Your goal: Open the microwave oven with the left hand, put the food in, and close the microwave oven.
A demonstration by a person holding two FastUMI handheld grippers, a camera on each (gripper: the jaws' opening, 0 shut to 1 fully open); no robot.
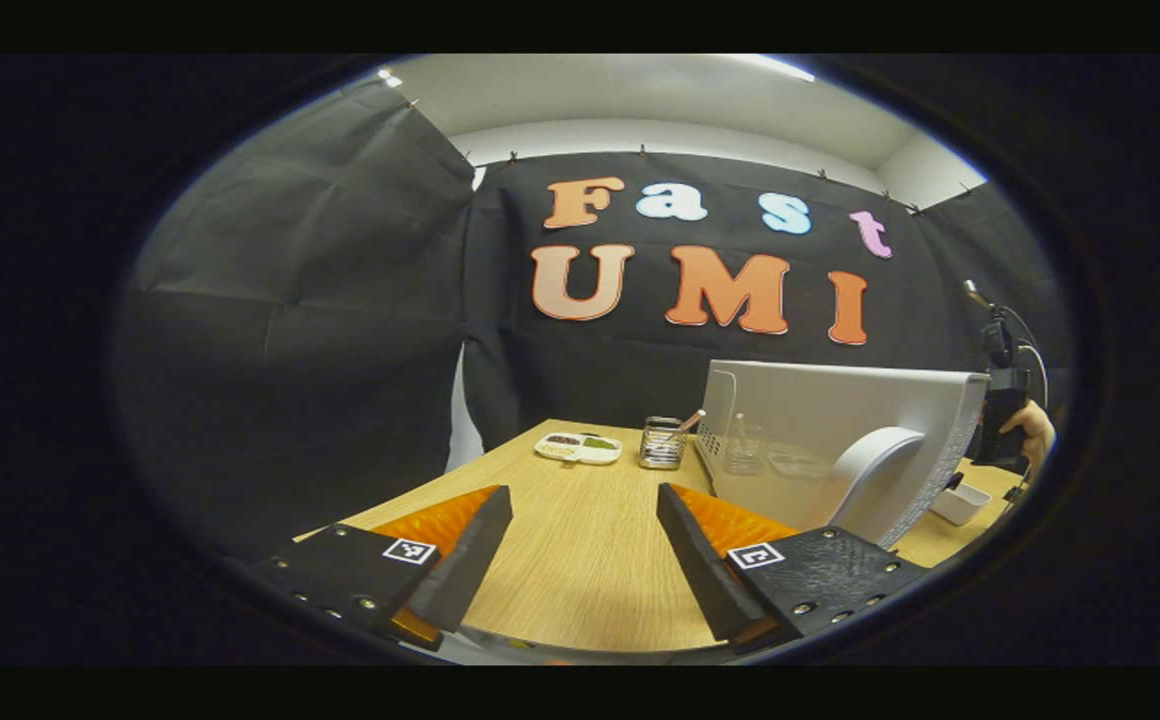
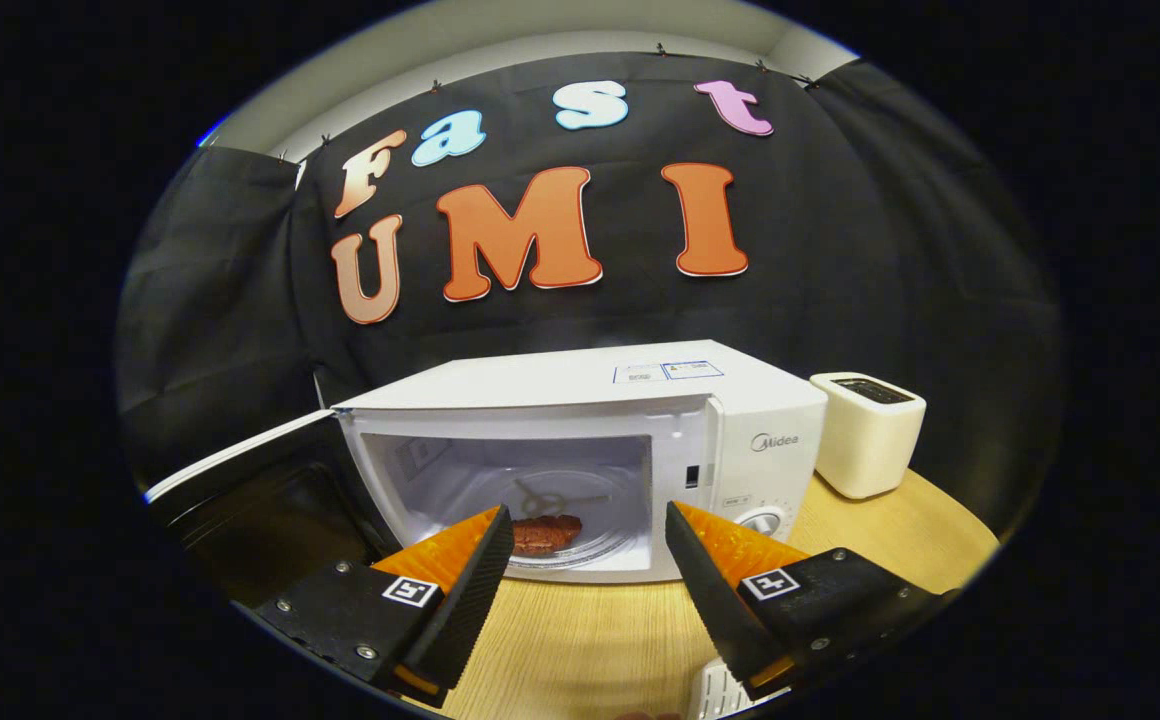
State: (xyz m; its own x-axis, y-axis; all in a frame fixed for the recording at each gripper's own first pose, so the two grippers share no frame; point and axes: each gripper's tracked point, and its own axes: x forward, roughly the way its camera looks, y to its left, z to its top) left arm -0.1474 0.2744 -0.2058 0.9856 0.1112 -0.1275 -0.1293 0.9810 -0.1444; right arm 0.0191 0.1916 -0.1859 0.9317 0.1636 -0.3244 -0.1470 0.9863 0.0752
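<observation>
The white microwave (image 2: 580,395) stands in front of me in the right gripper view, its door (image 2: 240,480) swung wide to the left. A brownish-red piece of food (image 2: 547,535) lies on the glass turntable (image 2: 600,510) inside. My right gripper (image 2: 588,512) is open and holds nothing, just outside the cavity. In the left gripper view the door (image 1: 820,420) shows from outside, its curved handle (image 1: 875,475) to the right of my fingers. My left gripper (image 1: 585,497) is open over the wooden table (image 1: 580,570), clear of the handle. A hand with the other gripper (image 1: 1005,415) shows behind the door.
A cream toaster (image 2: 867,432) stands right of the microwave. On the table's far side lie a divided dish (image 1: 580,447) and a wire holder (image 1: 662,443) with sticks. A small white tray (image 1: 960,503) sits past the door, and a white slotted item (image 2: 715,695) lies below my right fingers.
</observation>
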